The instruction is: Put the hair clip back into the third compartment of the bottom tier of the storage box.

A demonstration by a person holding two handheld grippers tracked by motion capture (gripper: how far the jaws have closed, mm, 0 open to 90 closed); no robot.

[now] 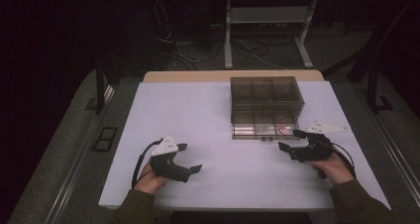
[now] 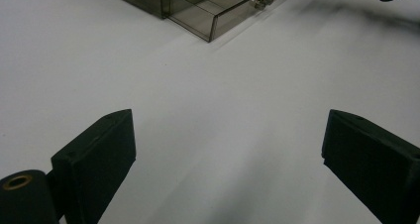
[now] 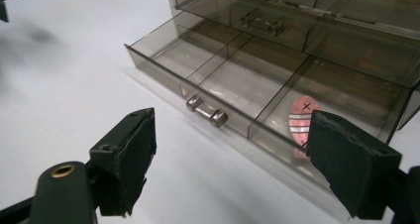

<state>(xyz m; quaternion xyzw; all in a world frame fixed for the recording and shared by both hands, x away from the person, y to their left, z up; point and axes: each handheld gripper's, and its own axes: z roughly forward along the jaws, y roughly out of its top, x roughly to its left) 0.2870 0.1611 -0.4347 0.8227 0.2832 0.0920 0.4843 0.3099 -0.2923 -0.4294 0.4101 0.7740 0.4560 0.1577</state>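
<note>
Right hand-held gripper (image 3: pixel 225 159) faces pulled-out drawer (image 3: pixel 233 80) crosswise.

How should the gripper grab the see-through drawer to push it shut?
Best by the little metal handle on the front of the open drawer. It sticks out as a short bar, so the right gripper, jaws open, could probably close on it straight from the front.
</note>
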